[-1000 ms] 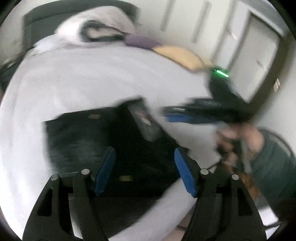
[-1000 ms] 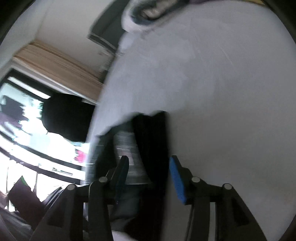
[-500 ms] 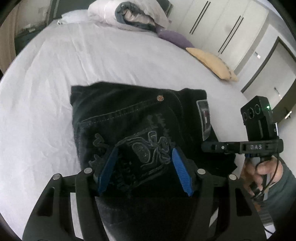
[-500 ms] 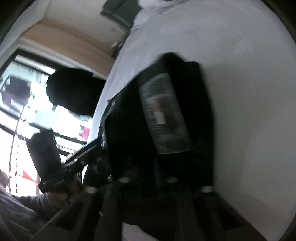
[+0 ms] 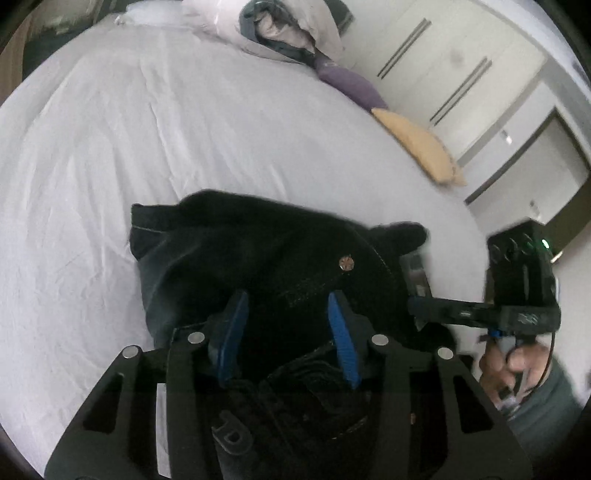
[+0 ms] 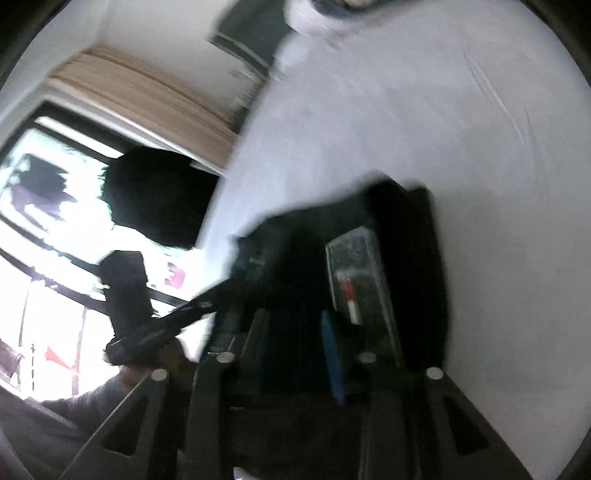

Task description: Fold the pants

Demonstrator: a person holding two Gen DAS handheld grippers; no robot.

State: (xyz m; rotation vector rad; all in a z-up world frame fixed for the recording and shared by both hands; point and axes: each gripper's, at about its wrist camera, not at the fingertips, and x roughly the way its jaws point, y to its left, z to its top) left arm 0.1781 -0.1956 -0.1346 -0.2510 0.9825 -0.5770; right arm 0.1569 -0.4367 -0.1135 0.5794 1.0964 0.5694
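Observation:
The black pants (image 5: 258, 254) lie folded in a bunched stack on the white bed sheet (image 5: 147, 129). They also show in the blurred right wrist view (image 6: 406, 229), with a grey label (image 6: 358, 273) on top. My left gripper (image 5: 286, 306) has its blue pads apart, with black fabric bulging up between them. My right gripper (image 6: 295, 332) is low at the pants' right edge; it appears in the left wrist view (image 5: 417, 306) with its tips at the label. Its jaws look narrow, with dark cloth between them.
A rolled duvet and pillows (image 5: 280, 33) lie at the head of the bed, with a purple cushion (image 5: 347, 81) and a tan cushion (image 5: 417, 147) along the right edge. Wardrobe doors (image 5: 443, 62) stand beyond. A bright window (image 6: 44, 221) is on the left.
The pants have gone from a flat rectangle to a raised, bunched stack. Both grippers have moved in lower and closer onto the near edge of the pants.

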